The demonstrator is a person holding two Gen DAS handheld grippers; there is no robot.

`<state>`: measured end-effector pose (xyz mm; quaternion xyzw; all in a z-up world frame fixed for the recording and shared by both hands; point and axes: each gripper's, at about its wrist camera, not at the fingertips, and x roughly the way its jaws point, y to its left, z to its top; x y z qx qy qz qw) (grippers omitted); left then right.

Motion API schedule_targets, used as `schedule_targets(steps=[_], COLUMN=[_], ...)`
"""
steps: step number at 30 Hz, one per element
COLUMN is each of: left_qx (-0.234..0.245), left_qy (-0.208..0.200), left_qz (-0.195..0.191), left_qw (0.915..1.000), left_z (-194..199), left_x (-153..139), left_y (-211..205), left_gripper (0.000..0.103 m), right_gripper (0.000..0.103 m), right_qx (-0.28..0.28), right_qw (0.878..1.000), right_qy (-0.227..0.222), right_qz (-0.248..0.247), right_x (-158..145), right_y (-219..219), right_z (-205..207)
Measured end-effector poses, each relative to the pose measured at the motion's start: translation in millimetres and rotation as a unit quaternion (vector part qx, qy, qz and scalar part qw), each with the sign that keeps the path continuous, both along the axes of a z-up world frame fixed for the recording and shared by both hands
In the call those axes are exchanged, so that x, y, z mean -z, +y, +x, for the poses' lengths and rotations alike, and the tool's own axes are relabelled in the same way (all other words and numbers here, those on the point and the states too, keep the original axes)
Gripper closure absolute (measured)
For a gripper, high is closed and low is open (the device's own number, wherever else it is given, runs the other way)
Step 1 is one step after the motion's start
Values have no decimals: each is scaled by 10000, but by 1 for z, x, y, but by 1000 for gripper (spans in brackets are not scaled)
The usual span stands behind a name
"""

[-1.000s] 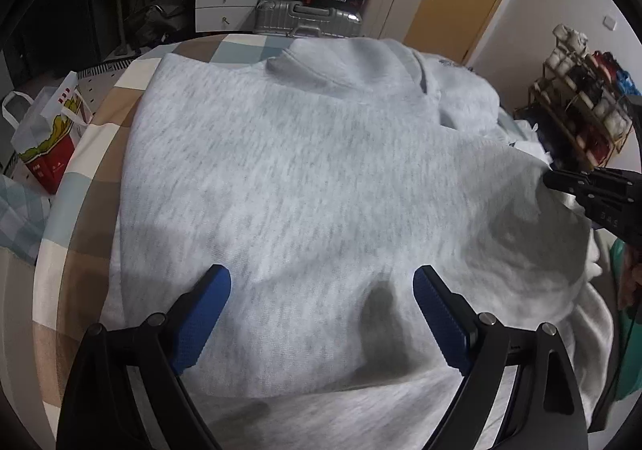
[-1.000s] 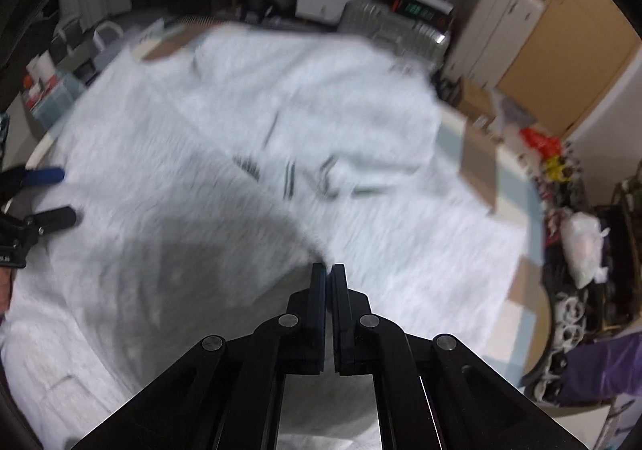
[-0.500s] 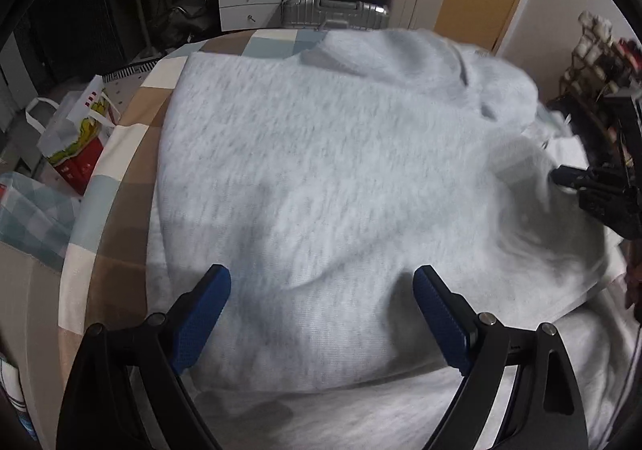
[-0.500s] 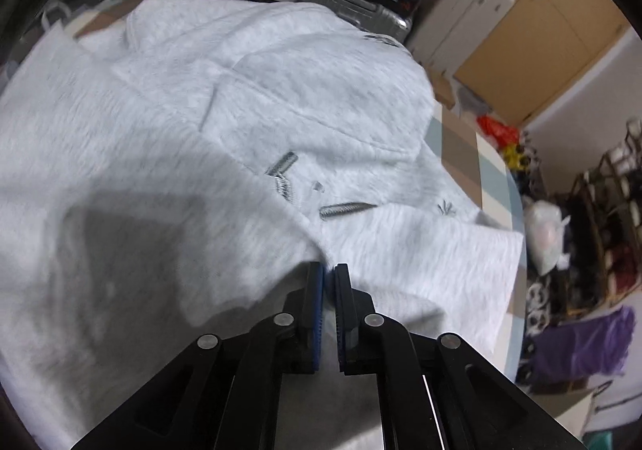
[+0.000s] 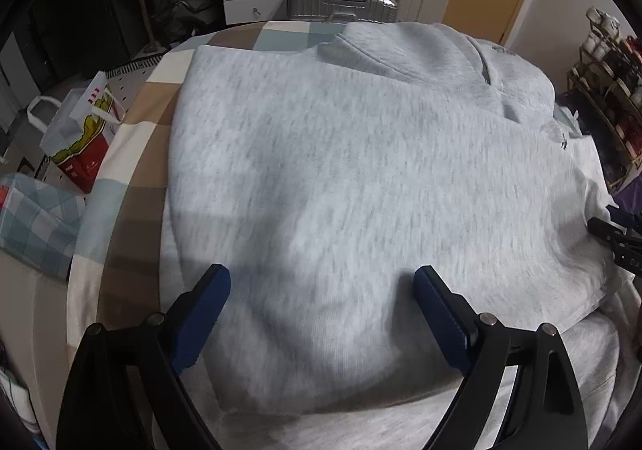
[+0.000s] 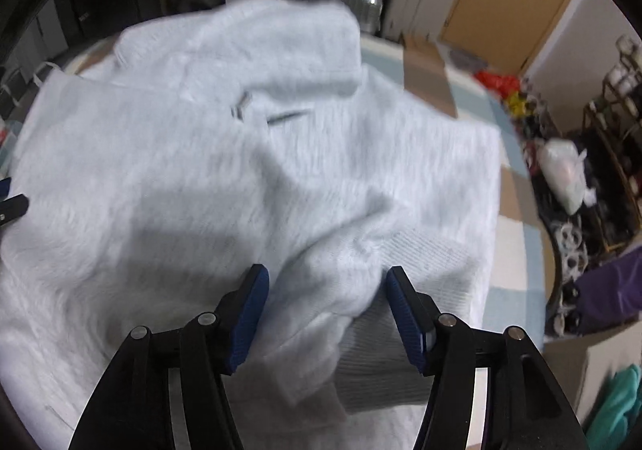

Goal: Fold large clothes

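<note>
Light heather-grey fleece sweatshirt is speckled all over, cuff ribbed in plain grey. Cloth-covered tabletop is checked tan, cream and pale blue. Fingers have dark blue pads on black frames. Silver ribbed suitcase behind.

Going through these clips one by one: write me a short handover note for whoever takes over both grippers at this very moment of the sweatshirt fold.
Left gripper: open wide, nothing held, hovering over the near part of the grey sweatshirt.
Right gripper: jaws have just been opening; a bunched fold with the ribbed cuff sits between them, pads not pressing.
Sweatshirt: on the checked bed cover, one side already folded over the body.
Left to do: flatten the bunched sleeve, finish the remaining folds.
</note>
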<state>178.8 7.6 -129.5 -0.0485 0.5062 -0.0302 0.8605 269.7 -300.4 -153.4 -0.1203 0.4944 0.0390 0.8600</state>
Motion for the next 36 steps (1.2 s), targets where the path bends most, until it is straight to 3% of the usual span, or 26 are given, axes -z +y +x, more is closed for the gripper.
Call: schedule_targets(steps=[4,7,9,10,11,12,14,15,17,20,22,23,27,31,36], left_qx=[239,420,423,363,357,397,379,401,491,512,580,610,565,549,548], left_qy=[-385,-312,114,124,37,54,10,-98,-194,147,45,20,36,1,-78], left_qz=[-681,-481,-257,46,385,462,214,-118,-376,8,658,753,633,650,685], left_qw=[9967,9975,9987,9993,9986,9981,9991,9991,9979,9986,9961,9953,9964,9964,9961], left_z=[-13,-11,-3,-2,-3,-3,-5,-7,-9,2,7,8,11,9,9], left_x=[-24,-20,3,10,12,12,5,-2,-9,12,20,20,23,25,26], left_y=[-1,-18,-25,-28,-32,-34,-31,-27,-25,-35,-46,-49,-46,-47,-43], left_gripper=[13,13,13,13,13,13,13,13,13,13,11,11,10,10,6], right_gripper=[43,43,44,42,42,42,44,44,42,38,34,32,32,32,28], right_qx=[-50,-264,-371,-341,-254,-144,-33,-17,-73,-26,46,4,119,211,502], right_qw=[9985,9991,9992,9992,9994,9991,9988,9984,9965,9968,9984,9986,9978,9942,9950], right_qy=[-413,-240,130,-176,-74,8,57,-104,-363,-307,161,58,236,-127,-163], right_qz=[354,239,-33,130,234,398,495,548,744,733,545,522,608,1047,853], right_x=[-31,-20,9,7,9,6,-1,-10,-23,-20,6,13,3,-32,-32], right_y=[2,11,18,12,9,6,4,4,4,6,4,5,8,14,20], right_z=[-24,-29,-33,-38,-36,-34,-32,-37,-46,-49,-43,-46,-39,-24,18])
